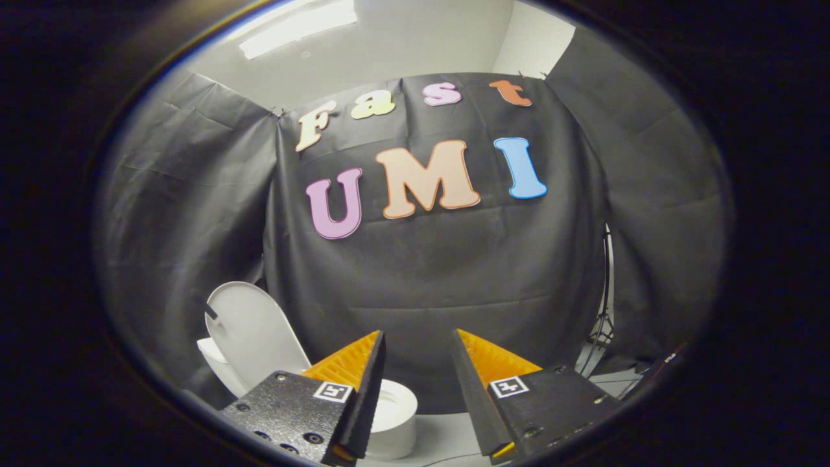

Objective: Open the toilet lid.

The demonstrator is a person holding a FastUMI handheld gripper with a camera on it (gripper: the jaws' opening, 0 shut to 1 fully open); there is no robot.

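Now: lid up, claw spread

Right, the gripper [418, 340] hangs with its fingers apart, nothing between them. Down beyond the left finger, the white toilet lid [256, 334] stands raised and tilted back against the black cloth wall [441, 279], above the bowl [395, 415].

Raised lid [256, 331] left (open room ahead)

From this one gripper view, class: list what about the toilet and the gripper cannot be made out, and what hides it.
- Toilet bowl: its opening and seat, hidden behind the finger in front of it.
- Raised toilet lid: its hinge, covered by that same finger.
- Open gripper: its body, cut off at the bottom.
- Stand by the cloth: too dark.
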